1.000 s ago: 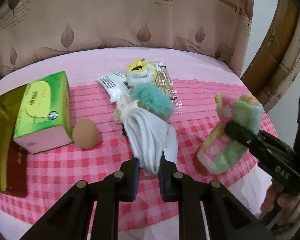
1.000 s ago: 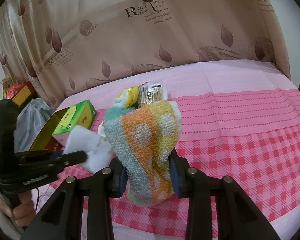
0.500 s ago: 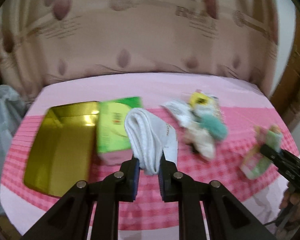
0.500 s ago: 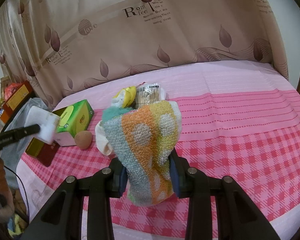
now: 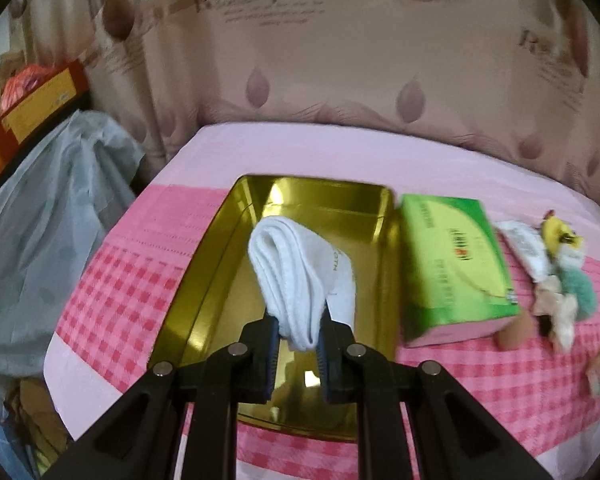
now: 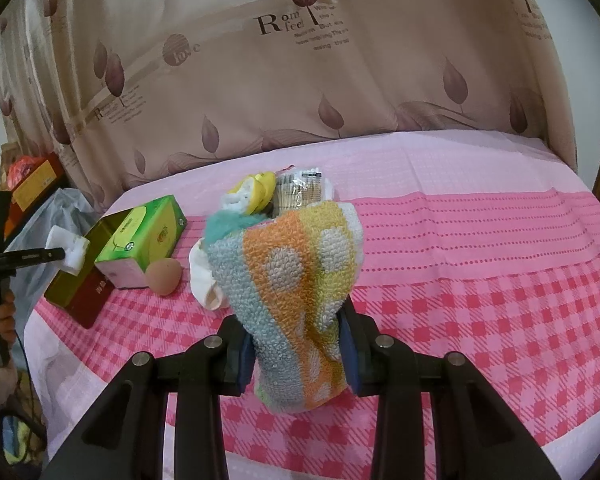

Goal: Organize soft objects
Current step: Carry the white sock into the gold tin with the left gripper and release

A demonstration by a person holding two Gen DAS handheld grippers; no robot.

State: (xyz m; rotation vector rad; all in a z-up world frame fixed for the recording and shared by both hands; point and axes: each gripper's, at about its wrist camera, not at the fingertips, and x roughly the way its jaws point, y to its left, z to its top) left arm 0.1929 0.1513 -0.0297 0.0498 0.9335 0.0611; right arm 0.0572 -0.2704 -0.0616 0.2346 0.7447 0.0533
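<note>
My left gripper (image 5: 298,342) is shut on a folded white sock (image 5: 296,276) and holds it above the open gold tin (image 5: 220,272). In the right wrist view the left gripper (image 6: 60,255) with the sock (image 6: 70,249) hangs over the tin (image 6: 66,292) at the far left. My right gripper (image 6: 298,350) is shut on a colourful terry towel (image 6: 300,280) and holds it above the pink checked tablecloth. A teal pompom (image 5: 578,292), a yellow plush (image 5: 558,234) and a cream cloth (image 5: 558,312) lie in a heap on the right.
A green tissue box (image 5: 452,264) stands right beside the tin, with a brown egg-shaped thing (image 6: 164,276) at its front. Packets (image 6: 300,192) lie behind the heap. A grey plastic bag (image 5: 40,240) and boxes sit off the table's left edge. A curtain hangs behind.
My left gripper has swung left with the white sock, from over the heap to above the gold tin. My right gripper has held still with the towel.
</note>
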